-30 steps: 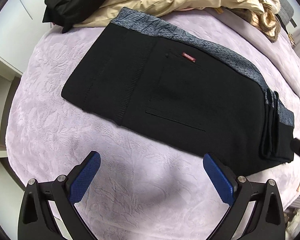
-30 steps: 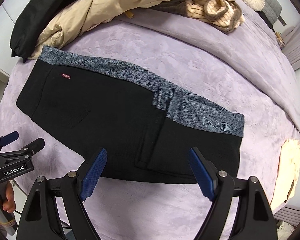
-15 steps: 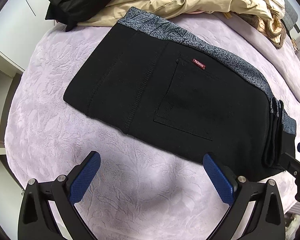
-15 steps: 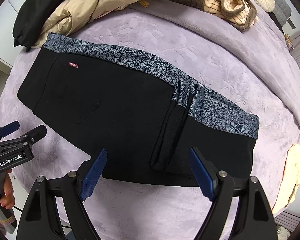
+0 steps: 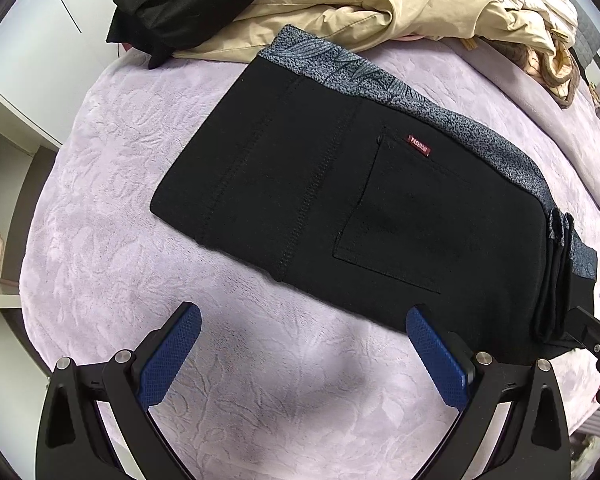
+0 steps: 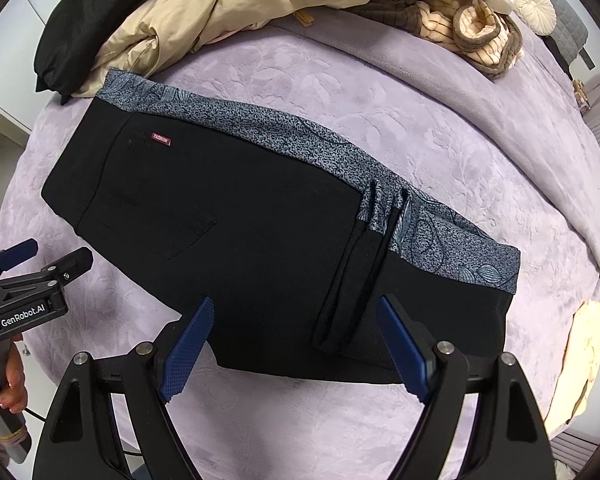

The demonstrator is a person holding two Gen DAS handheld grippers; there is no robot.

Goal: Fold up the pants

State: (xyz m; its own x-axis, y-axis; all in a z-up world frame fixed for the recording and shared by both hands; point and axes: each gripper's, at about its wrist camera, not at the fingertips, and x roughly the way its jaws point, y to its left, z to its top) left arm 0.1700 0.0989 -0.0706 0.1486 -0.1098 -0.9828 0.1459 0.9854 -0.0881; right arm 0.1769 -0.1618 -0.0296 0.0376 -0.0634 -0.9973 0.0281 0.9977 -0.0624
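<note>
My left gripper [image 5: 302,350] jaws wide apart, nothing between, over lilac bedspread [image 5: 260,400]. My right gripper [image 6: 294,346] equally wide, empty, pads above near hem of black pants [image 6: 240,232]. Pants folded flat, centre bed, grey waistband [image 6: 300,136] at far edge. Beige jacket [image 6: 220,4] heaped at 12 o'clock.
</note>
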